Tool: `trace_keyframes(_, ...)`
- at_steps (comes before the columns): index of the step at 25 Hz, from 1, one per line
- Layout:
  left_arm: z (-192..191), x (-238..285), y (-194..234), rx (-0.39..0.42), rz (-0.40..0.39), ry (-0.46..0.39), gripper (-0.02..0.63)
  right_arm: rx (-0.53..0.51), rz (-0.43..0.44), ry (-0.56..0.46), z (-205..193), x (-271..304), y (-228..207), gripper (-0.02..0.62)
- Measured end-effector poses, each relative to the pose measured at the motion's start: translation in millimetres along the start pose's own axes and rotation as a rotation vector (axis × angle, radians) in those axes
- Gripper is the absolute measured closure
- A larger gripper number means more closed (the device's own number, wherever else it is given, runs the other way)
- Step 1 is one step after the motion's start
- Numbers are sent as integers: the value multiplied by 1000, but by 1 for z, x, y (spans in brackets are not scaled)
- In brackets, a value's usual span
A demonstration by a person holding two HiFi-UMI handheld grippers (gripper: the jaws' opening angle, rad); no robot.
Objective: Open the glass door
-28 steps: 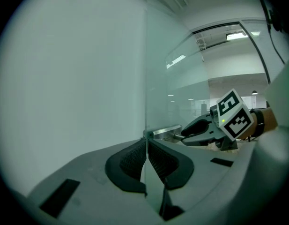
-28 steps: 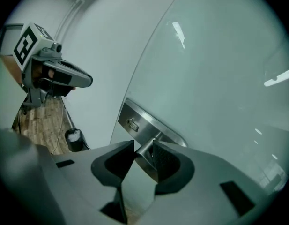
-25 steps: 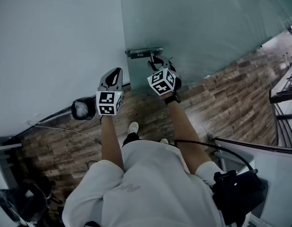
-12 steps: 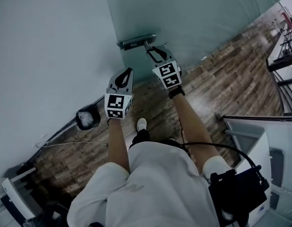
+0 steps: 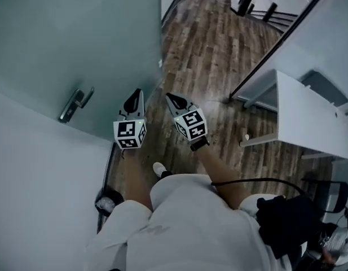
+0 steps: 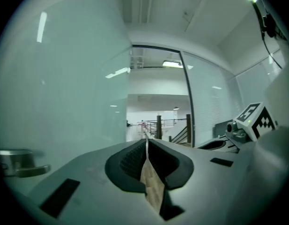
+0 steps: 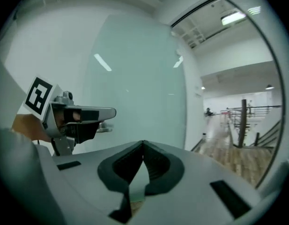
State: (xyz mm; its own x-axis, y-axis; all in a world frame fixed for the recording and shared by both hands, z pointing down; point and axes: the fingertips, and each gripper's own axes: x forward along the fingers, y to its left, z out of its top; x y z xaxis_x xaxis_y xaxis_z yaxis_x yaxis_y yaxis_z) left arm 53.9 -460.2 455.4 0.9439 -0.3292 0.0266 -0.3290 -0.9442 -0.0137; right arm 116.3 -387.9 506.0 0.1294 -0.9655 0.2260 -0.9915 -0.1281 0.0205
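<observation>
We see the glass door (image 5: 78,49) on our left, a frosted greenish pane. Its free edge stands ahead of us, and the wooden floor (image 5: 219,49) runs on past it towards a railing. The door's metal lever handle (image 5: 75,105) sits on the pane, left of the left gripper (image 5: 137,92) and apart from it; neither gripper touches it.

Both grippers are held side by side over the floor, pointing ahead. The left gripper's jaws are clenched together with nothing in them. The right gripper (image 5: 169,96) has just been closing its jaws, and they now meet at the tips, also on nothing.

The only print we can make out is the black-and-white square pattern on the left marker cube (image 5: 129,134) and the right marker cube (image 5: 192,124). It carries no letters we can read.

A white counter (image 5: 309,112) stands off to our right.
</observation>
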Motion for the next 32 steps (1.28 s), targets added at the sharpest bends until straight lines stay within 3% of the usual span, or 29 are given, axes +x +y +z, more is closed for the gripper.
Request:
trace_keyframes(4,30,58,-150,5,-177,-46,589,80,-236,-80,16,-129,-112,592)
trace_keyframes(9,49,83,-304,1,-320,-71,589,144,-444,-153,14,-280,-198,592)
trace_keyframes(12,51,75,-376,-15,-384,-62,589,138,-519,-153,5,-346,-215,592)
trace_keyframes(18,63,60,-497,14,-490,-111,589,77,-555,-165,-4,-436,-234,592)
trace_keyframes(25,53,47,-550,46,-531,-105,589,87,-587,-171,-22,-478,-242,592)
trace_keyframes(32,59,47,-523,64,-537,-119,589,105,-599,-198,-13,-454,-237,591)
